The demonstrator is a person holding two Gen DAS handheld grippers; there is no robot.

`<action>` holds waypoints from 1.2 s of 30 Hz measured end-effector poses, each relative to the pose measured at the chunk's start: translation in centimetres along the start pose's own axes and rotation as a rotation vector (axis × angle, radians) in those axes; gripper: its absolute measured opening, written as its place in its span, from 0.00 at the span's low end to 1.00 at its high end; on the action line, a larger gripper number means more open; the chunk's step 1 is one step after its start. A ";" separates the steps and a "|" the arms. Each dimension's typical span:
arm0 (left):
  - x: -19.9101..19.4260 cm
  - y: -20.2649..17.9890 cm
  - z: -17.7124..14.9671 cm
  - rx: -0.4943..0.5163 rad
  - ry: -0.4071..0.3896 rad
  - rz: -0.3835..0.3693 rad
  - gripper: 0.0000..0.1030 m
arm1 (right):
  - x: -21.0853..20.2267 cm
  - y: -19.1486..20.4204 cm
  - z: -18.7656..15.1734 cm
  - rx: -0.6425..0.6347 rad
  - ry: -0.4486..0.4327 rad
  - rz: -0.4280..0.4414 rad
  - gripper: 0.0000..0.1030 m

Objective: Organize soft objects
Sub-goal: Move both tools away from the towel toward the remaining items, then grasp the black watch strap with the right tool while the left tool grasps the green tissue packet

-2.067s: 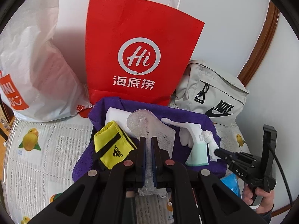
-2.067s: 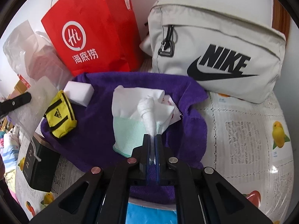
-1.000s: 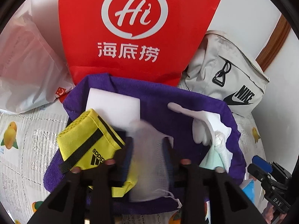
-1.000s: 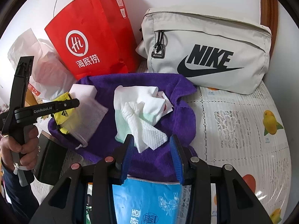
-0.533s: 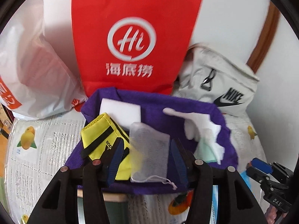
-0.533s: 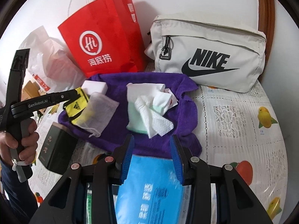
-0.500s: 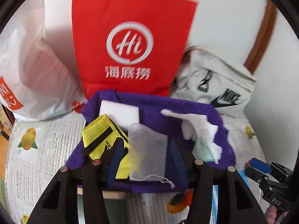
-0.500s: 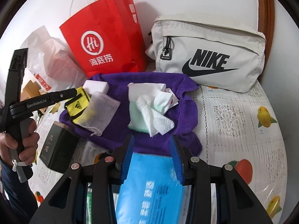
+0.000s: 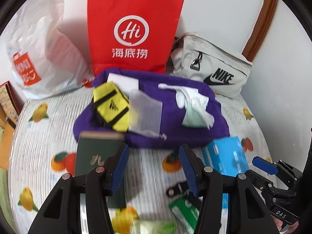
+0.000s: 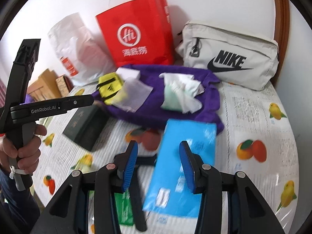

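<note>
Left gripper (image 9: 154, 167) up first, from its own wrist camera: blue pads spread well apart, nothing between them, only fruit-print tablecloth (image 9: 48, 115) showing through the gap. Straight ahead of the fingers lies the purple towel (image 9: 175, 134), and the soft things sit on it. Ahead and to the left, a yellow pouch (image 9: 111, 107) with black straps; a white sponge block (image 9: 122, 80) just behind it; a sheer mesh bag (image 9: 145, 113) overlapping the pouch's right side. Ahead and to the right, a crumpled white tissue (image 9: 192, 101) on a pale green pack. Beyond the towel stand a red paper bag (image 9: 132, 31), a white plastic bag (image 9: 42, 44) to its left and a grey Nike bag (image 9: 212, 62) to its right. A dark green box (image 9: 95, 156) sits just left of the left finger, a blue tissue pack (image 9: 224, 158) off to the right.

Over to the right wrist camera: right gripper (image 10: 159, 164) has its jaws opening, gripping nothing. That blue tissue pack (image 10: 185, 165) lies flat beneath and partly between the fingers, untouched by the pads. Ahead is the towel (image 10: 206, 115) with pouch (image 10: 109, 87), mesh bag (image 10: 136, 95) and tissue (image 10: 181, 93) on top. Far left, a hand (image 10: 21, 146) holds the other gripper's handle, its tip near the towel's left edge.
</note>
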State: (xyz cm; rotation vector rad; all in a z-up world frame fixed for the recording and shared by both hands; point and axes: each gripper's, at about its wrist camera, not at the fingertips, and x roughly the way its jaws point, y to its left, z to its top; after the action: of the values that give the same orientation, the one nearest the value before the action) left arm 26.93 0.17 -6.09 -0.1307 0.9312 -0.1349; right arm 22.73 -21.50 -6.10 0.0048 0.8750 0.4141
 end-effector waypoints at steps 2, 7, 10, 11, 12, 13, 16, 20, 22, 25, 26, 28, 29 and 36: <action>-0.7 0.1 -1.1 -0.005 -0.002 0.000 0.50 | -0.4 0.6 -0.9 -0.015 0.005 0.008 0.43; -2.2 0.6 -3.6 -0.022 -0.006 -0.006 0.57 | -1.0 1.8 -3.7 -0.032 0.031 0.026 0.43; -2.4 0.9 -5.2 -0.028 0.001 -0.006 0.57 | -1.0 2.5 -5.4 -0.046 0.050 0.039 0.43; -2.4 0.9 -5.6 -0.027 0.006 -0.006 0.57 | -0.9 2.8 -5.9 -0.050 0.060 0.046 0.43; -2.3 1.0 -6.1 -0.025 0.009 -0.008 0.57 | -0.8 3.0 -6.3 -0.055 0.068 0.050 0.43; -2.3 1.0 -6.5 -0.024 0.012 -0.009 0.57 | -0.7 3.4 -6.5 -0.063 0.072 0.052 0.43; -2.3 1.2 -7.3 -0.031 0.021 -0.012 0.57 | -0.2 4.1 -7.1 -0.088 0.081 0.046 0.43; -2.4 1.6 -8.3 -0.045 0.023 -0.019 0.57 | 1.3 4.6 -8.2 -0.117 0.114 0.031 0.43; -2.4 1.9 -8.7 -0.052 0.029 -0.014 0.57 | 2.4 4.3 -8.8 -0.100 0.136 0.029 0.43; -2.4 2.3 -9.5 -0.058 0.040 -0.013 0.57 | 3.7 4.1 -9.4 -0.097 0.156 0.015 0.42; -2.3 2.5 -9.7 -0.060 0.044 -0.009 0.57 | 4.2 4.2 -9.7 -0.104 0.162 0.001 0.42; -2.2 2.6 -10.1 -0.061 0.048 -0.010 0.57 | 5.2 4.2 -10.2 -0.123 0.176 -0.022 0.39; -2.1 2.7 -10.3 -0.065 0.051 -0.011 0.57 | 5.3 4.3 -10.4 -0.130 0.156 -0.029 0.38; -1.4 3.2 -11.0 -0.085 0.068 -0.014 0.57 | 4.7 4.6 -10.3 -0.117 0.162 0.026 0.20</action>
State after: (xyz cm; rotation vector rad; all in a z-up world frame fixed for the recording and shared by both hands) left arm 17.45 3.01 -12.05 -0.2126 1.0043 -0.1135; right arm 16.07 -17.29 -15.47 -0.1269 1.0097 0.4949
